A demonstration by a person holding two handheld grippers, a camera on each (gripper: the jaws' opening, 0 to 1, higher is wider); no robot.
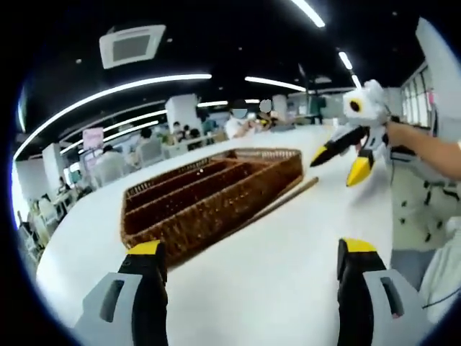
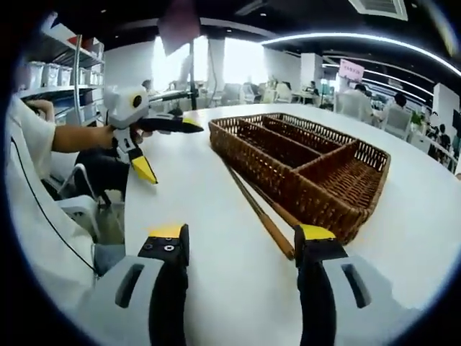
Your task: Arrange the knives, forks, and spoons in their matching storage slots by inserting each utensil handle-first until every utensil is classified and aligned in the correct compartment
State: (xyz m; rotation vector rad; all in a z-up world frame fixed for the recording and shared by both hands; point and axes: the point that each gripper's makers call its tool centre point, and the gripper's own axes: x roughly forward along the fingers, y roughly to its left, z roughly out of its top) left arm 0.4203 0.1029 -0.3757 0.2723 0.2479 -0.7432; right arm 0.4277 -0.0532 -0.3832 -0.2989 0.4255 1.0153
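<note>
A brown wicker cutlery tray [image 1: 216, 216] with long divided slots lies on the white table; its near wall [image 2: 288, 189] faces me in the right gripper view, and the slots show bare wicker floor. Thin brown wooden sticks [image 2: 256, 207] lie on the table against the tray's side, also seen as sticks [image 1: 284, 201] in the left gripper view. My left gripper [image 1: 251, 254] hovers open over the table short of the tray; it appears as the left gripper [image 2: 169, 148], held in a hand. My right gripper [image 2: 243, 241] is open just short of the stick ends, and appears as the right gripper [image 1: 337, 167] beyond the tray.
The white table [image 1: 288, 274] is broad, its edge [image 2: 133, 216] close to a person's sleeve and a chair. Shelves [image 2: 57, 79] stand behind. People sit at other tables [image 1: 144, 151] in the background.
</note>
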